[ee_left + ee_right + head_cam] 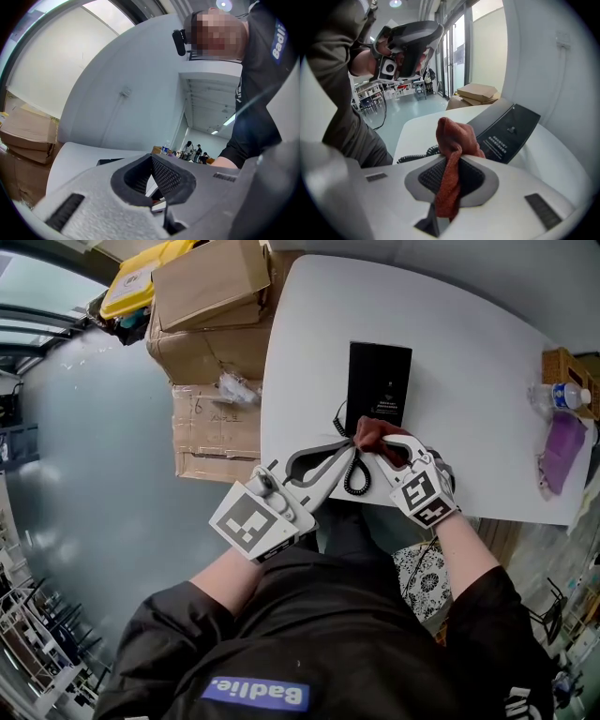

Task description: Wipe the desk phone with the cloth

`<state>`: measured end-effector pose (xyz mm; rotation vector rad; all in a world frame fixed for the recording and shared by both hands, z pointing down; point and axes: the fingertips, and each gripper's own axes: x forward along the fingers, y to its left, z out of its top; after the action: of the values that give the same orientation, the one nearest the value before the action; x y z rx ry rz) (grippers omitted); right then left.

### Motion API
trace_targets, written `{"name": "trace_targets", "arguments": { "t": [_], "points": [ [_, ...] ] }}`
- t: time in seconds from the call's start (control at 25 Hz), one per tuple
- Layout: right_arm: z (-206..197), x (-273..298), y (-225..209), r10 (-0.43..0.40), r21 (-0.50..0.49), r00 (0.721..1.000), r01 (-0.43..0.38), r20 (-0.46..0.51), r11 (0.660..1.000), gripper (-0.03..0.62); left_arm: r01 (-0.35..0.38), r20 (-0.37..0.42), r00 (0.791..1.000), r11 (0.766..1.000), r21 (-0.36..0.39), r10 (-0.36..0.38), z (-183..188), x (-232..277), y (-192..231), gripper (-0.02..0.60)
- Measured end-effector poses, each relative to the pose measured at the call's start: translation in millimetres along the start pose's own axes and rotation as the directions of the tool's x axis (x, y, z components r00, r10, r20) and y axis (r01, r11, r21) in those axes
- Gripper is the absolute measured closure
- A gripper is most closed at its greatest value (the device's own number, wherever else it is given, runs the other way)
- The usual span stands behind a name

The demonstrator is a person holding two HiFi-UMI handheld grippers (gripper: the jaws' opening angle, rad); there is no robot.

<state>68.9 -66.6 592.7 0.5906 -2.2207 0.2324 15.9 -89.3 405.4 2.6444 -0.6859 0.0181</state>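
Cloth, rust-red, bunched and pinched tight in right gripper; loose end hanging down between the jaws. Left gripper closed at the tips, nothing visibly gripped. Both held low over near edge of white table, tips close together. Desk phone black, lying toward table's far side; cloth right at its near end, contact not clear. Coiled cord trailing from phone toward near edge, beneath the grippers. Handset not made out.

Step judged: approach, or very start of first stroke. Next move: carry cloth forward onto phone's face, press lightly, stroke along it; perhaps steady the body with left.

In the way: cord, likely to snag the cloth. Well apart from the work: cardboard boxes off table's left side, water bottle and purple item at right edge.
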Motion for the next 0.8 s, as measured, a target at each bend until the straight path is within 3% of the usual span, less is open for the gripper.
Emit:
{"name": "trace_targets", "arguments": {
  "t": [0.24, 0.56, 0.8],
  "points": [
    [28, -13, -3, -0.015, -0.031, 1.000, 0.016, 0.015, 0.999, 0.523, -0.002, 0.012, 1.000, 1.000, 0.012, 0.002, 11, -13, -5, 0.566],
    [111, -21, -78, -0.086, -0.126, 0.991, 0.099, 0.106, 0.987, 0.523, -0.036, 0.049, 0.998, 0.998, 0.046, 0.034, 44, -20, 1, 0.566],
    [131, 8, -125, -0.128, -0.168, 0.989, 0.140, 0.079, 0.976, 0.523, -0.102, 0.073, 0.992, 0.994, 0.039, 0.099, 53, -24, 26, 0.566]
  ]
}}
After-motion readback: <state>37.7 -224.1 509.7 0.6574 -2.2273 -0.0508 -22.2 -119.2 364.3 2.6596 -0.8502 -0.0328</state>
